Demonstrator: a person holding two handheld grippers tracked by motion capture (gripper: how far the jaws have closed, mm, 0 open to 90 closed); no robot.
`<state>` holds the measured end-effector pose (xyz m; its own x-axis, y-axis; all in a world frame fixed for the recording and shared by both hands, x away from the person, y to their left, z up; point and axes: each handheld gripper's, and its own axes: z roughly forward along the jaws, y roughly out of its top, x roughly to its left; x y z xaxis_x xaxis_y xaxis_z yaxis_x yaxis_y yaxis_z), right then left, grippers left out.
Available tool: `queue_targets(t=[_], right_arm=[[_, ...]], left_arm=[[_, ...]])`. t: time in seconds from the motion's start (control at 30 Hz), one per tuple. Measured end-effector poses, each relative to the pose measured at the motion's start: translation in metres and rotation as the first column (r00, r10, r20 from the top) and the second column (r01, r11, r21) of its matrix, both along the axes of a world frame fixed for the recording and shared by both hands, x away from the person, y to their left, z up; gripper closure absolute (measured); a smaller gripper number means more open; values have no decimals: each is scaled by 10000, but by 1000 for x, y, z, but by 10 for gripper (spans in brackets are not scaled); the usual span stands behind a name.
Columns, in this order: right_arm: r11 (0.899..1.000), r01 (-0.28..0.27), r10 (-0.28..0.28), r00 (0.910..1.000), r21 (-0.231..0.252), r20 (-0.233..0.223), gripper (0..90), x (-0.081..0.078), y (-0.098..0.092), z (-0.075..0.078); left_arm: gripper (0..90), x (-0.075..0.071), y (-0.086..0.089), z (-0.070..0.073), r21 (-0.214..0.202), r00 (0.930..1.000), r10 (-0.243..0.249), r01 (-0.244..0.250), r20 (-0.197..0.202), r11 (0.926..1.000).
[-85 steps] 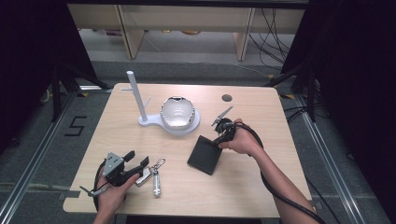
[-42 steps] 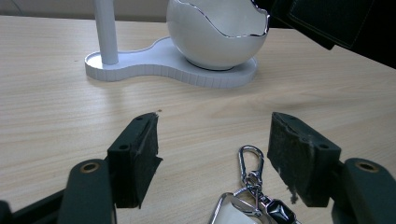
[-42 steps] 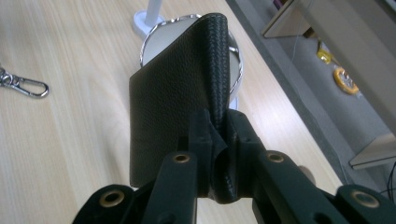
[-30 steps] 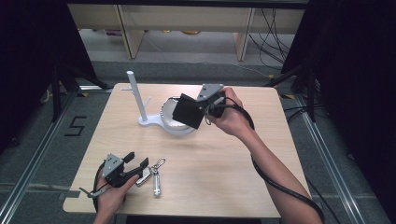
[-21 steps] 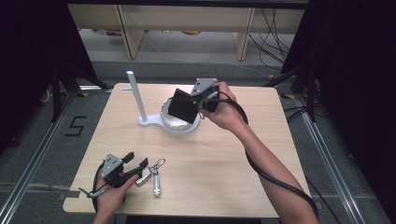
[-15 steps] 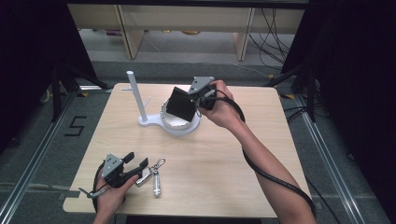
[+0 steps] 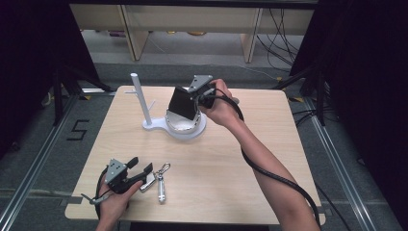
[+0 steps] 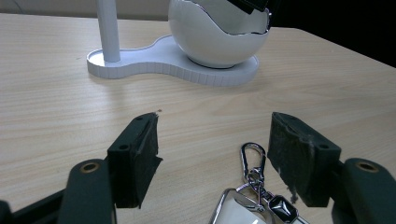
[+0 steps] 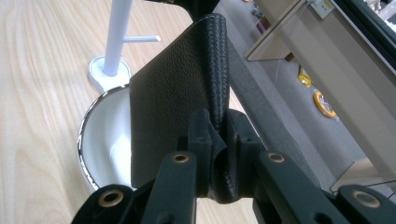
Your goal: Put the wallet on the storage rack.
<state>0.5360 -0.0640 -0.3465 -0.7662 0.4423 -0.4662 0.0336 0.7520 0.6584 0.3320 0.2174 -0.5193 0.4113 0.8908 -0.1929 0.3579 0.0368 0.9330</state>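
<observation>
My right gripper (image 7: 194, 98) (image 9: 215, 135) is shut on a black leather wallet (image 7: 183, 104) (image 9: 182, 93), held tilted in the air right over the white bowl (image 7: 185, 122) (image 9: 105, 149) of a white stand. The stand's upright post (image 7: 138, 98) (image 9: 116, 37) rises to the left of the bowl. My left gripper (image 7: 140, 169) (image 8: 212, 156) rests open at the table's near left, its jaws on either side of a key fob with a metal clip (image 7: 160, 182) (image 8: 254, 186) that lies on the wood. The fingers do not touch the fob.
The stand's flat white base (image 8: 173, 63) sits mid-table on the light wooden table (image 7: 240, 159). Dark floor, metal rails and shelving surround the table. The right forearm and its cable stretch across the table's right half.
The right gripper lifted the wallet off the table, then carried it left and slightly down over the bowl. The left gripper stayed put.
</observation>
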Motion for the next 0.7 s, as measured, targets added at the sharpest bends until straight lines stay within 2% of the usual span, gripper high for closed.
queue_targets(t=[0.2,0.23,0.27,0.4,0.53,0.57,0.6,0.7], right_arm=[[10000,46,-47,10000,-61,-81,822,4,5,-8],[9998,176,-175,9996,13,-229,822,3,5,-10],[10000,-26,25,10000,-85,-79,822,5,4,-10],[9998,-70,68,9999,-194,-115,822,4,4,-9],[9992,-108,96,9994,-373,-341,822,1,2,-10],[9993,45,-62,9990,-377,-453,821,-1,2,-10],[9989,-92,75,9993,-449,-375,820,0,2,-11],[9988,-57,37,9991,-478,-429,817,3,3,-14]], left_arm=[[330,0,0,0,-101,10000,-38,38,47,9999],[330,0,1,0,-76,10000,-49,50,46,10000],[330,0,1,0,-88,10000,-46,46,49,10000],[330,0,1,0,-94,10000,-45,45,54,9999],[330,0,0,-1,-86,10000,-61,62,42,9999],[330,0,0,-1,-27,9999,-99,99,46,9999],[330,0,0,0,49,10000,-80,80,-10,10000],[330,0,-2,0,-52,9999,-119,120,74,9999]])
